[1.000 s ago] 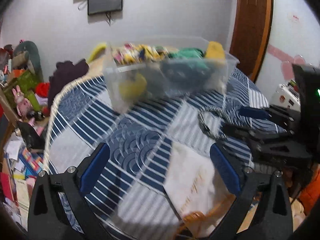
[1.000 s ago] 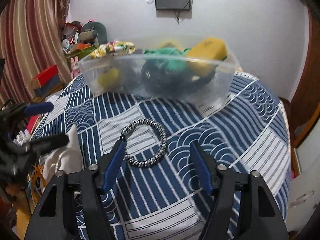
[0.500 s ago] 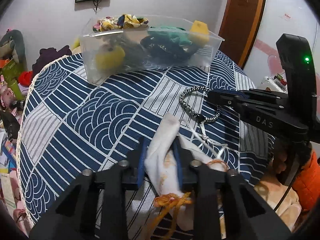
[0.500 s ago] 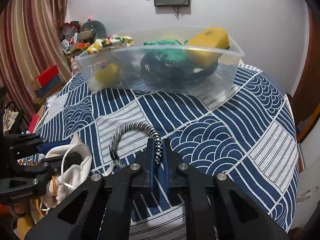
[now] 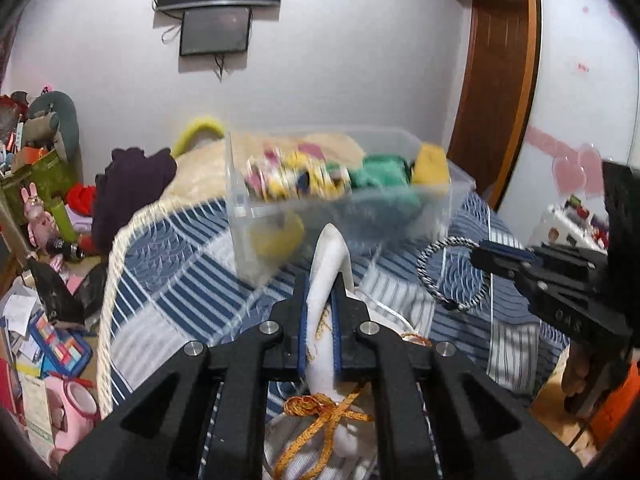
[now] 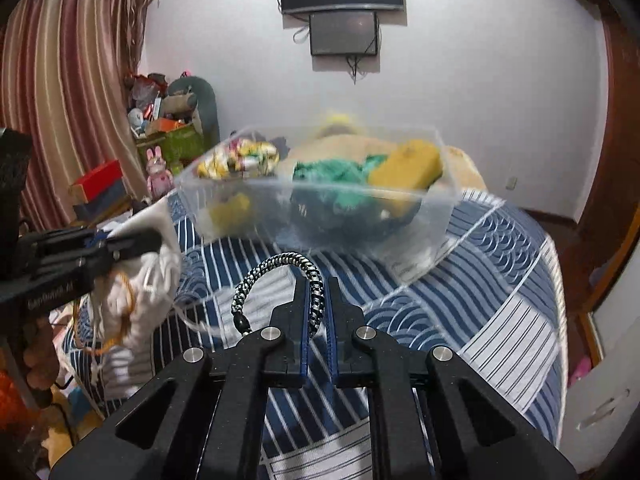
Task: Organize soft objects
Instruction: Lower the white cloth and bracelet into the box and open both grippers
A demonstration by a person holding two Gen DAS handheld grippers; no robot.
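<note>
Left wrist view: left hand-held gripper (image 5: 320, 300) pinches the white pouch (image 5: 326, 280), lifted above the bed (image 5: 168, 280), clear bin (image 5: 340, 200) straight ahead with open quilt between. Right wrist view: right hand-held gripper (image 6: 319, 300) is clamped tight on the braided bracelet (image 6: 280, 276), loop hanging off to its left, bin just ahead, free quilt out right
</note>
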